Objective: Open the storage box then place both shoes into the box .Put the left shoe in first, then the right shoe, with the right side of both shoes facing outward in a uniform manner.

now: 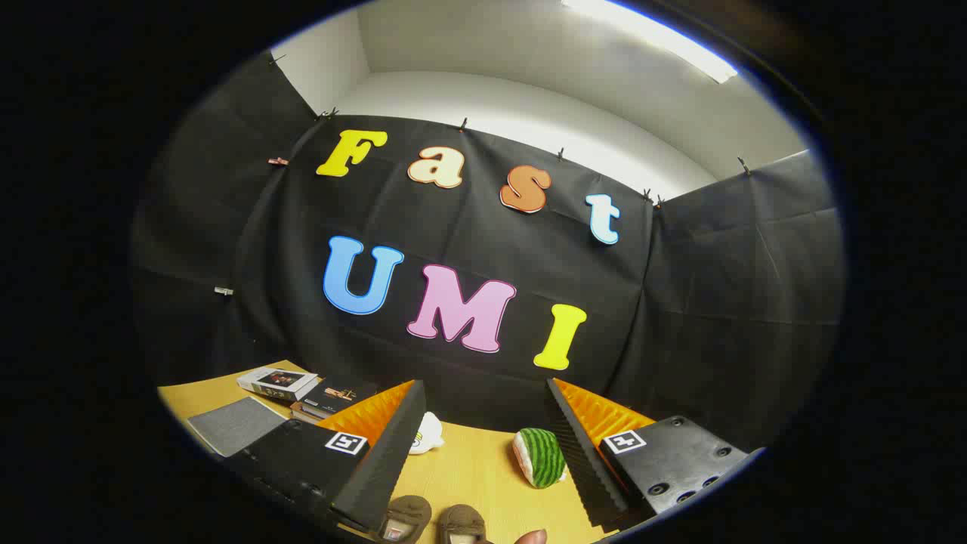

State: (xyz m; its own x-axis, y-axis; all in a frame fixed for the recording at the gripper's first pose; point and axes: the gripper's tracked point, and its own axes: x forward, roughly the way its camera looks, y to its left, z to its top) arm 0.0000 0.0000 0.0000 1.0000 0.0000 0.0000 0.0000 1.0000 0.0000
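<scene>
The gripper (483, 423) is wide open, holding nothing; both brown shoes (434, 521) (low between its fingers) wait unboxed.

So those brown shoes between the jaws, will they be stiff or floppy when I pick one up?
Likely soft: the two brown shoes look fuzzy and slipper-like, so they may flex or sag in a pinch. Probably light for their size. They sit flat on the wooden table, so they seem unlikely to roll. The gripper has its jaws wide open.
</scene>
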